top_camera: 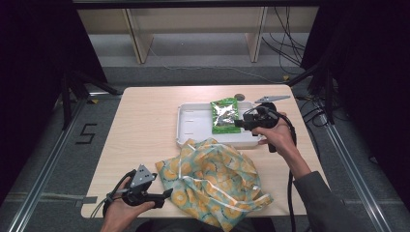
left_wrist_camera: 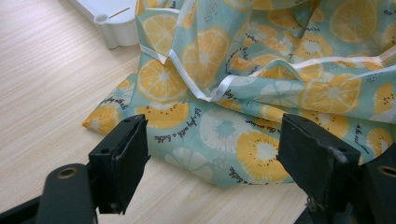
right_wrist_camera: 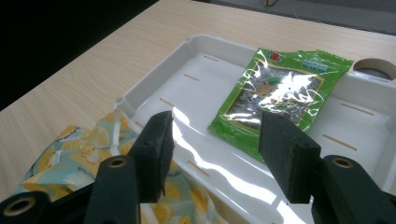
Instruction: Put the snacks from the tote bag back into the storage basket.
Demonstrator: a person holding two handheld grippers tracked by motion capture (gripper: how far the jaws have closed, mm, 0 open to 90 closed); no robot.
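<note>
Jaws spread wide on the right gripper (right_wrist_camera: 212, 151), poised over the near rim of the white plastic tray (right_wrist_camera: 154, 84) with the green foil snack packet (right_wrist_camera: 280, 100) lying flat inside, just ahead of the tips; best bet here, by my read, is to come in low along the tray floor and take the packet's near edge squarely between the pads, since a flat crinkly pouch gives little to bite on and could skate toward the far wall; over on the other side the left gripper (left_wrist_camera: 212, 158) also stands open, nothing between its jaws, aimed at the near corner of the teal cloth bag printed with orange citrus slices (left_wrist_camera: 243, 140), which lies crumpled on the pale wooden table (top_camera: 145, 121), its far folds lapping up against the tray's near wall; looks as though that hand should pinch one layer near the white-trimmed opening, not the whole bundle, so the mouth can be held open; watch that near wall and the bunched cloth beside it, both sit in the right gripper's path; a round grommet hole (right_wrist_camera: 376, 70) shows in the tabletop beyond the tray, well clear.
</note>
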